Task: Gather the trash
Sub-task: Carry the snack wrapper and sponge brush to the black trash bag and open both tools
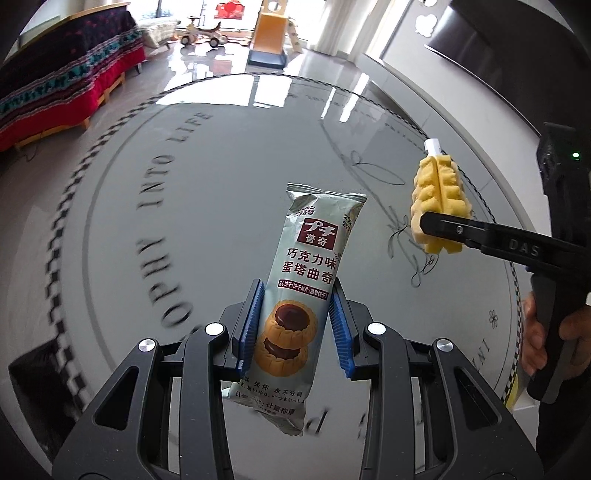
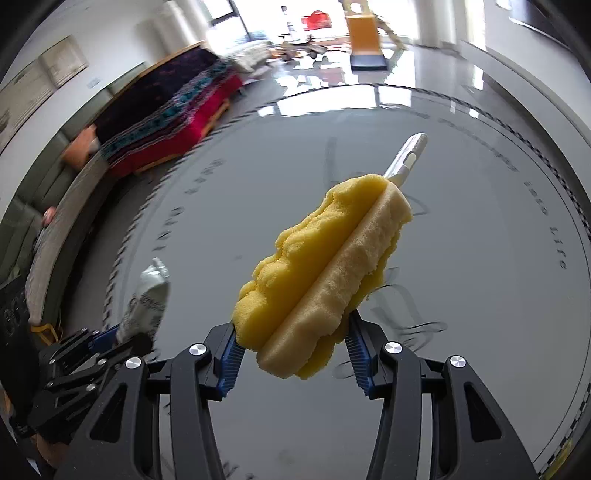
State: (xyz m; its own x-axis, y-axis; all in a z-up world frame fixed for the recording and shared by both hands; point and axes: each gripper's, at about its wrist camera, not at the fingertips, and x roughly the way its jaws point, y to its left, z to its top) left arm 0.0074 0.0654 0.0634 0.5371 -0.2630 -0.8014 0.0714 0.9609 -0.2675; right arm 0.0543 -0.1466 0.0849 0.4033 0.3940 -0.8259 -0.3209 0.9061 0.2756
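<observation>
Silvery foil is what my left gripper [image 1: 295, 325] grasps: a cookie packet [image 1: 301, 291] standing nearly upright between the two blue pads [image 1: 248, 325], lifted above the table [image 1: 207, 206]. On the packet I can read a dark red square with "プチ" and "普奇", then "巧克力味" and "蛋塔曲奇" below it, and two chocolate tart cookies are drawn near the bottom end.

My right gripper [image 2: 295, 350] is clenched on a yellow sponge brush [image 2: 321, 273]. Its pads press the near end of the foam from both sides, and a white plastic handle [image 2: 406, 157] sticks out at the far end. The brush is also in the air over the table. In the left wrist view it is on the right of the packet and well apart from it, and a hand [image 1: 535, 339] holds the grip of that tool at the right edge.

Under both things lies a round table with a grey, glossy top that reflects the windows. A checkered band runs around its edge, and curved letters read "INTO LIFE"; thin line drawings are on the right part.

Far away the floor is shiny. On the left stands a bench [image 1: 62, 74] covered with a red and dark patterned cloth [image 2: 173, 110]. At the far end I see an orange children's slide [image 1: 269, 33] and a small ride-on toy [image 1: 201, 33].
</observation>
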